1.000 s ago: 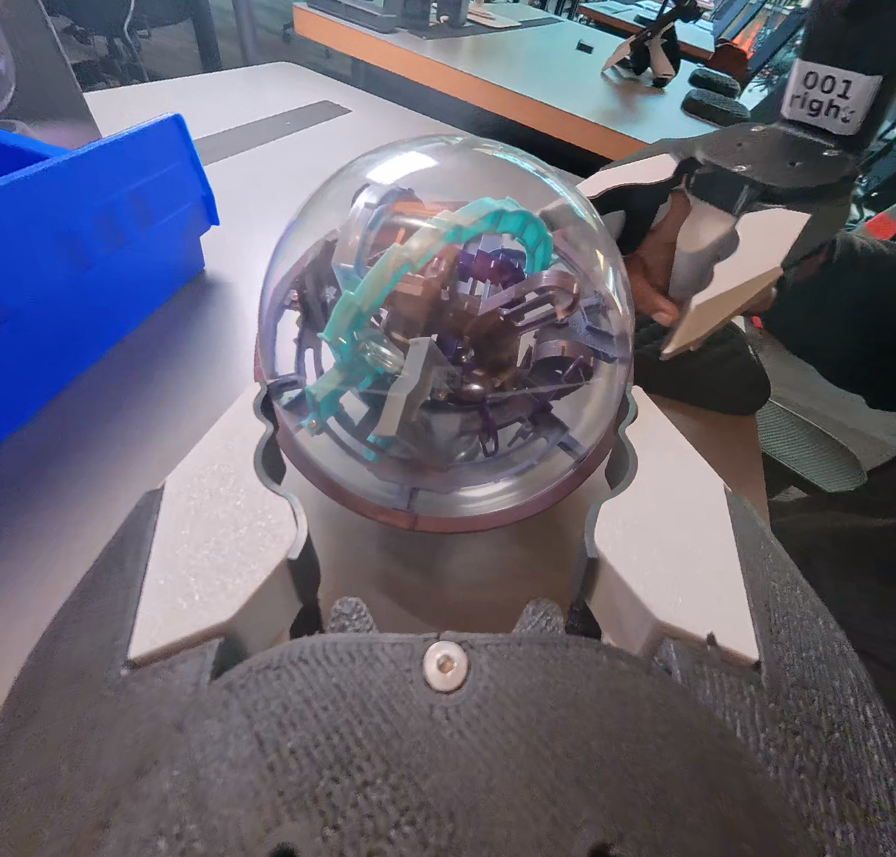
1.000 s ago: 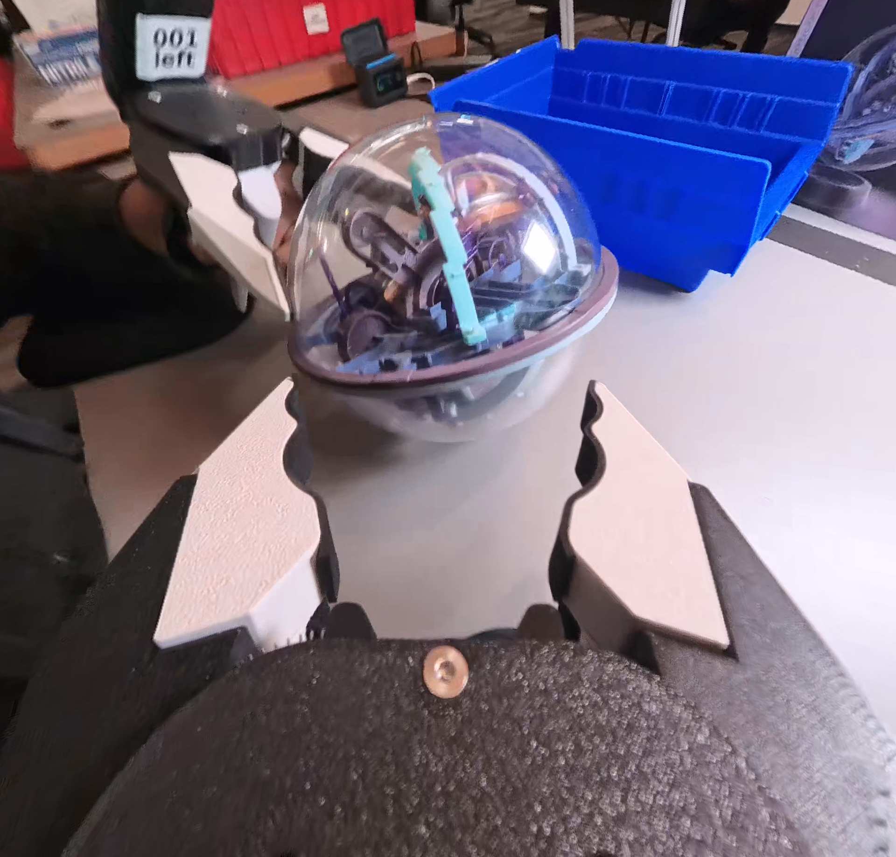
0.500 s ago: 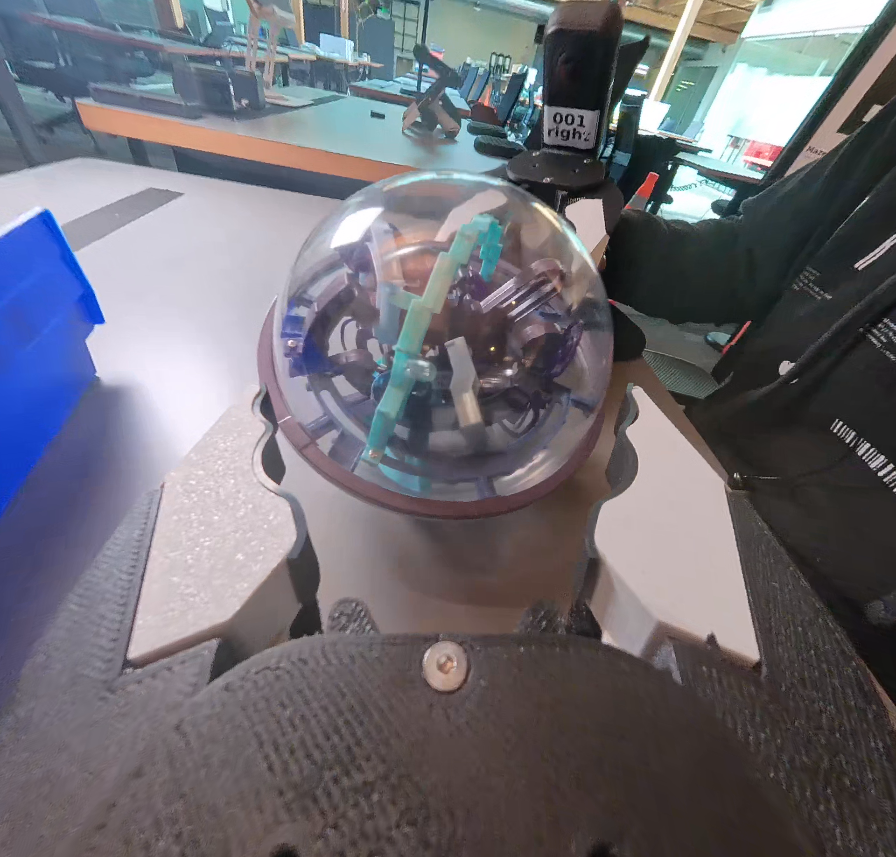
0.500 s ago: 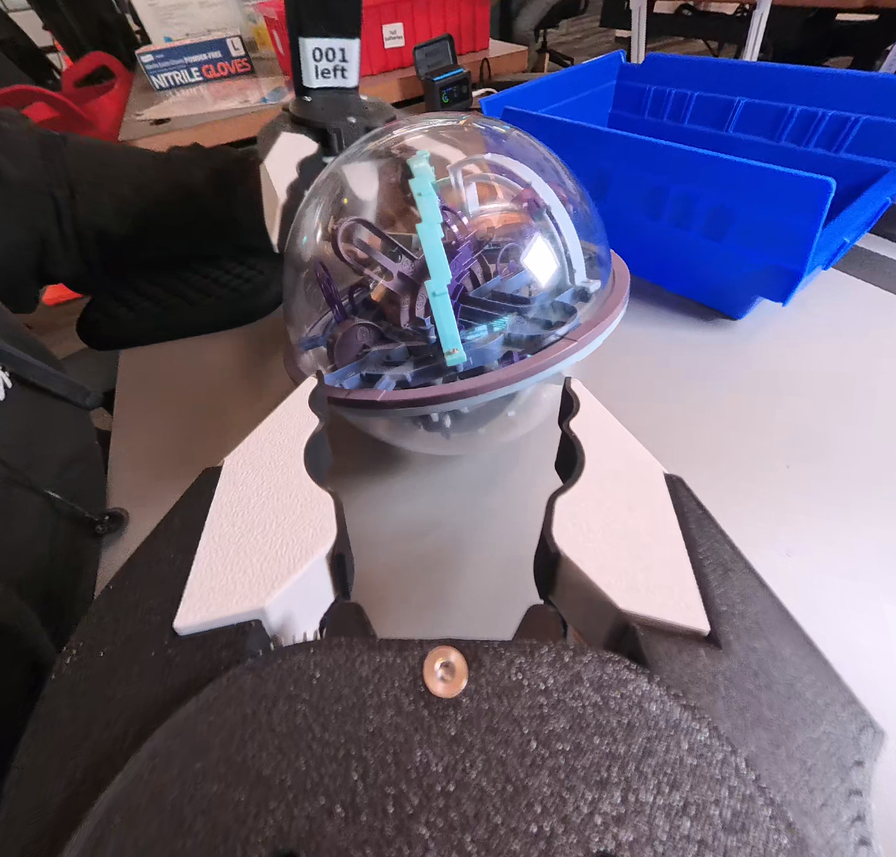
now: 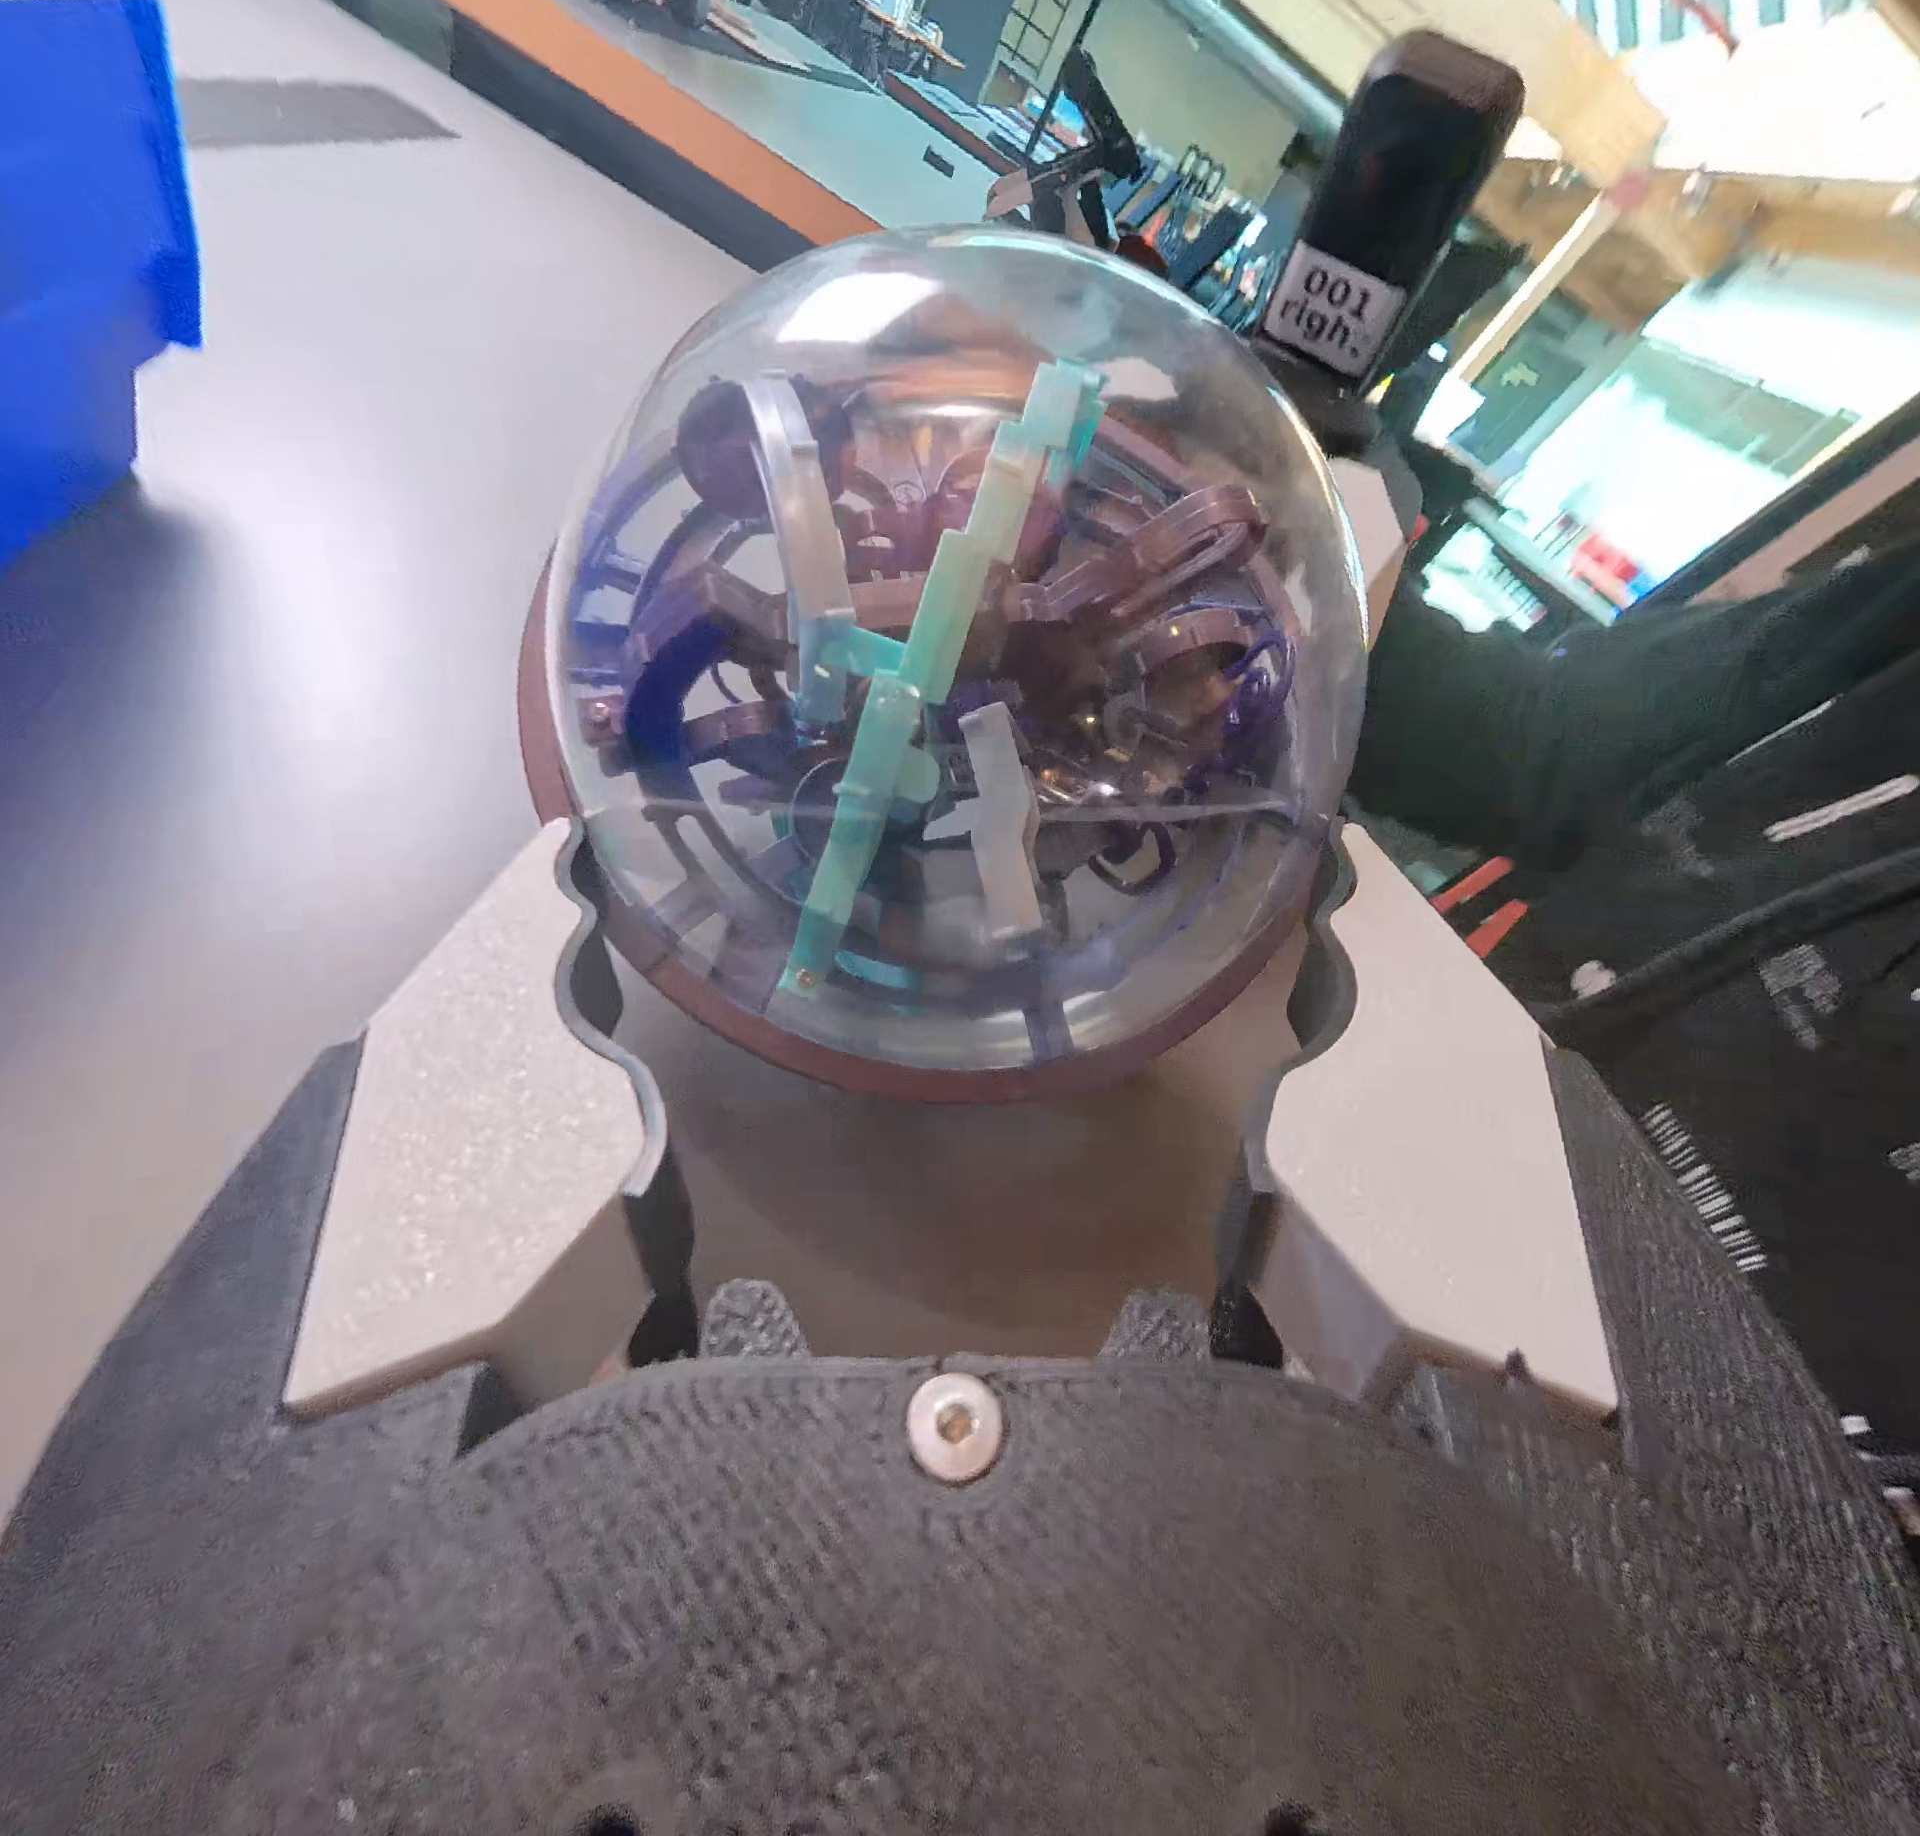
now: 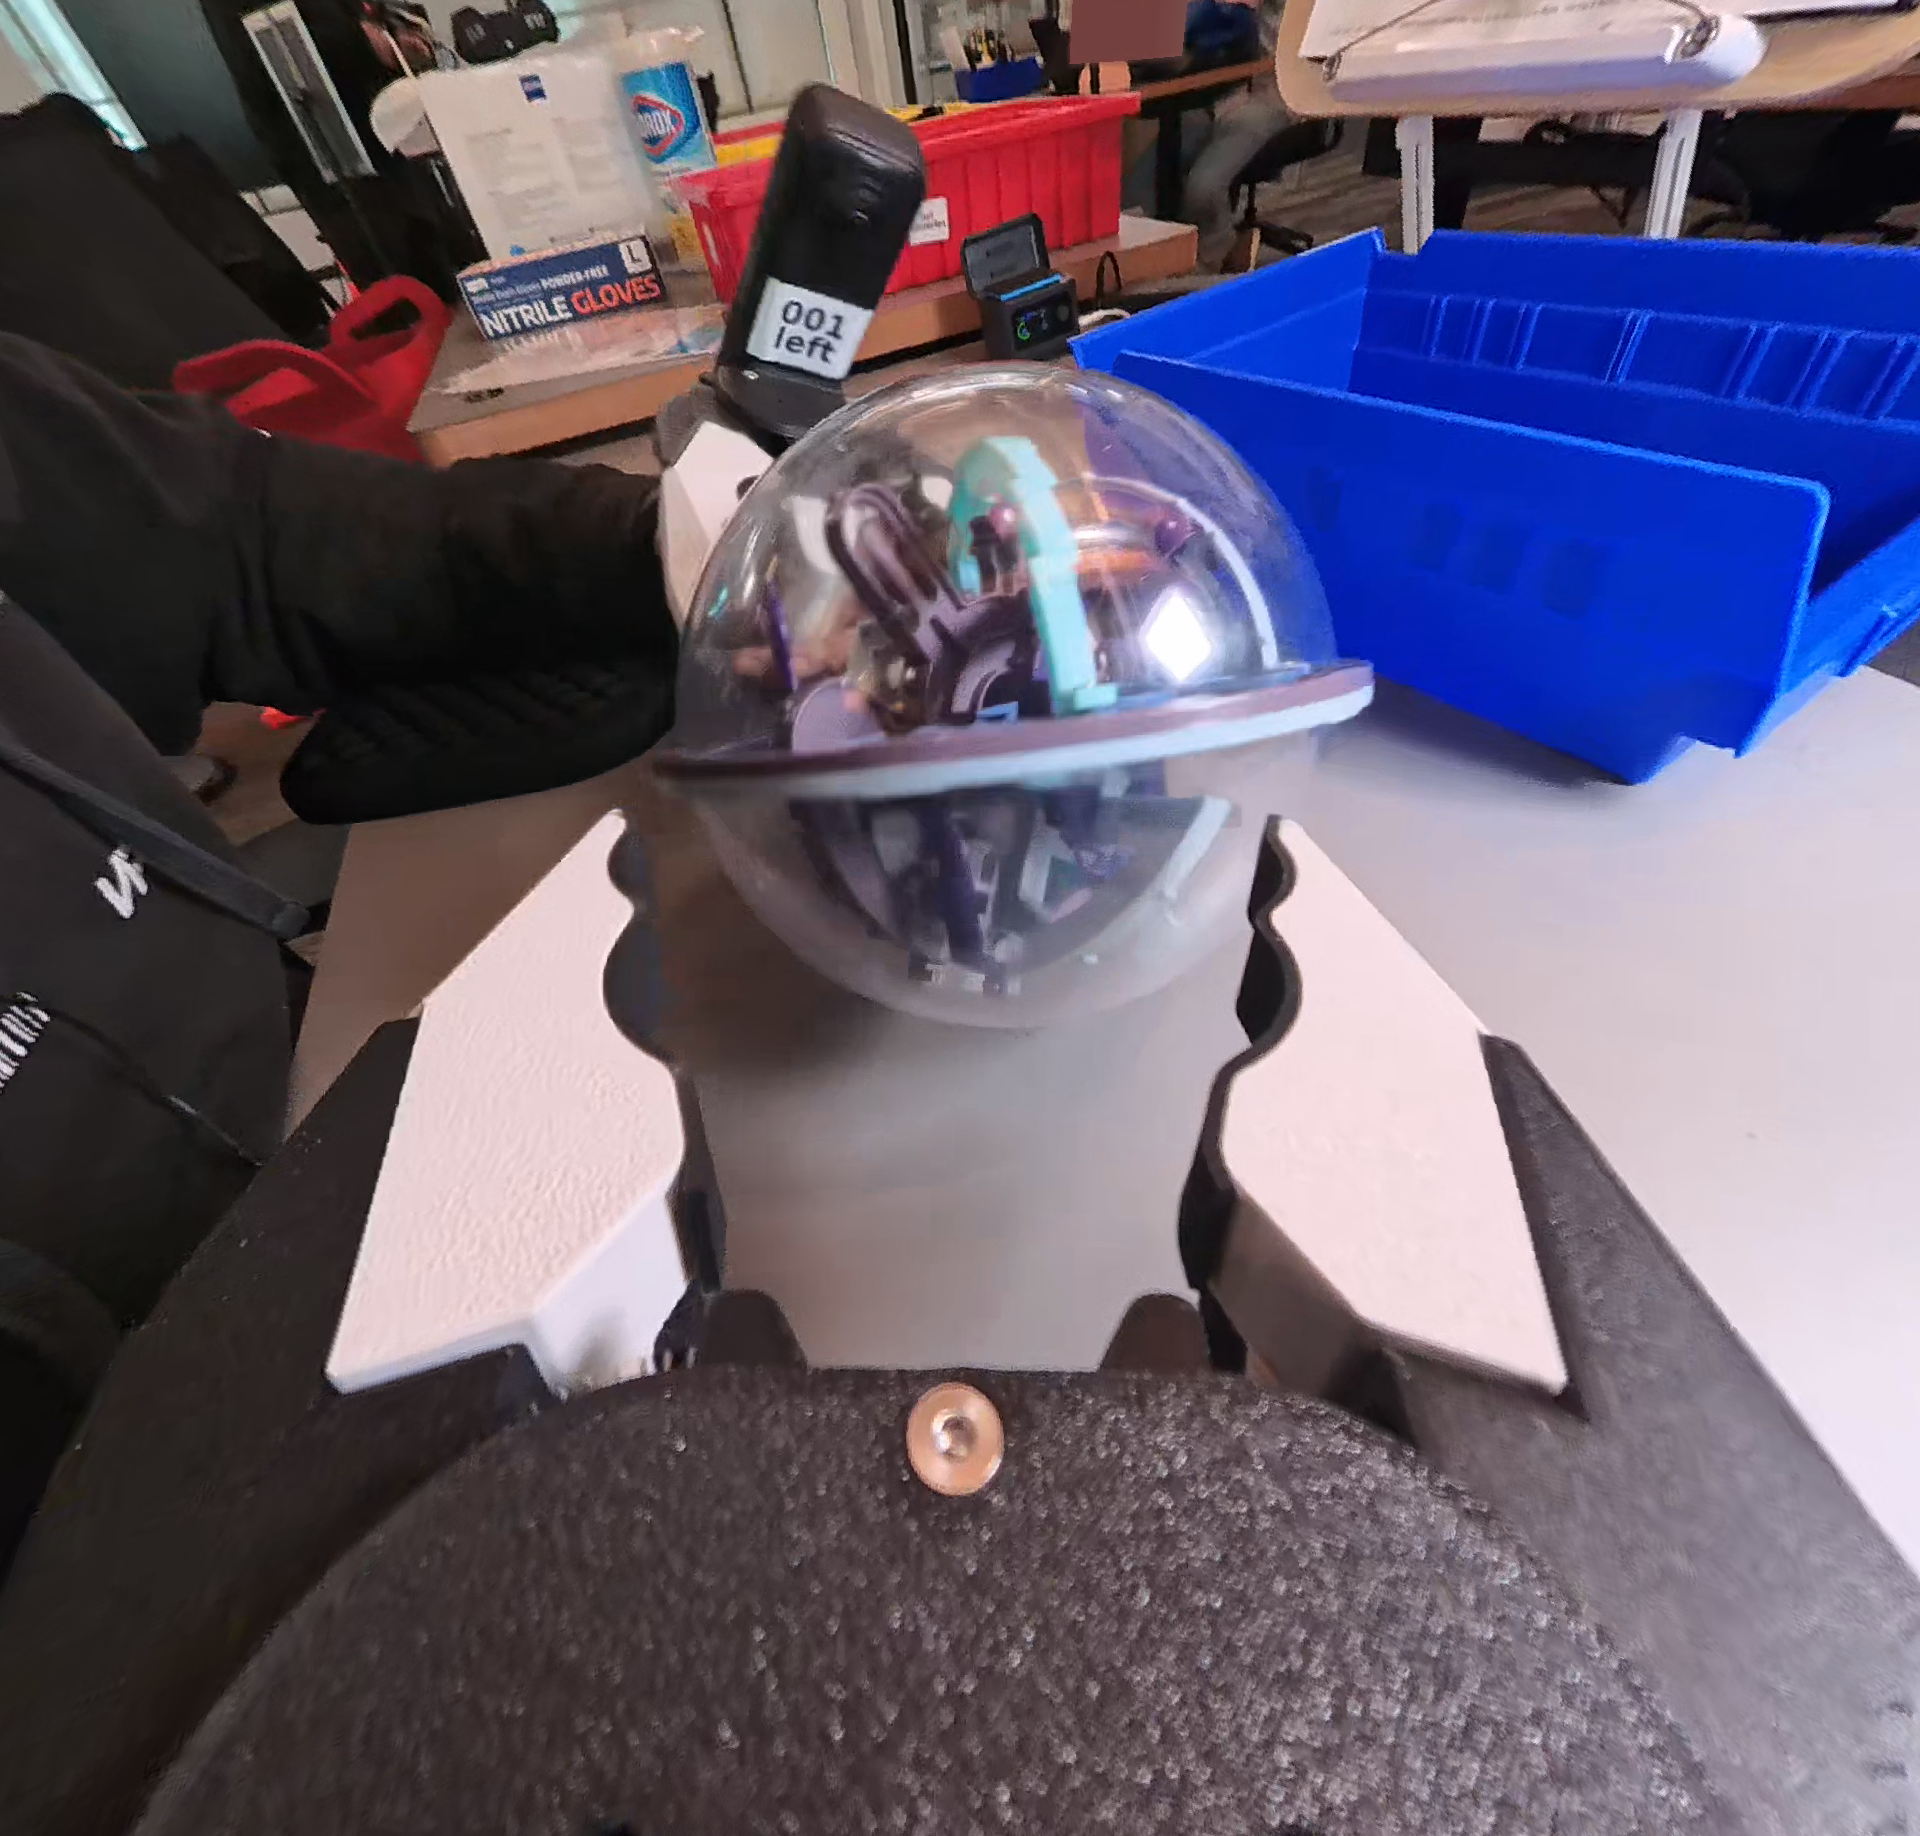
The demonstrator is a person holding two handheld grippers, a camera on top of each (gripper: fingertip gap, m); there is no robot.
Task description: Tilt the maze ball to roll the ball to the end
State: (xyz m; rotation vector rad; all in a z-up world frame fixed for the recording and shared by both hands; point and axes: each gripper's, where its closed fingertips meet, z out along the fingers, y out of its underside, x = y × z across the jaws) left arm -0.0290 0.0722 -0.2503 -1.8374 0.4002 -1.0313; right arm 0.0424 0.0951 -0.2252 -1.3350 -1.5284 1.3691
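We see the worktop (image 6: 1621, 955) pale grey, carrying a blue bin (image 6: 1538, 498) at the far right in the right wrist view; in the left wrist view the same bin (image 5: 83, 228) sits far left. A person's black sleeve (image 6: 343, 591) reaches in from the left behind the maze ball.

The maze ball (image 5: 945, 664), a clear sphere with a maroon rim and purple and teal tracks inside, sits between the fingertips of our left tool (image 5: 951, 851). Both tips meet its sides just below the middle, so the left tool pinches the ball with its fingers spread wide. The ball is tilted, rim low on the near side.

From the other side, the ball (image 6: 997, 685) lies at the tip of our right tool (image 6: 940, 882), rim about level. Its fingers are spread; the ball's lower half hangs between the tips with a gap on each side, so the right tool grips nothing.

A small metal ball (image 5: 600, 711) shows on a track at the left.
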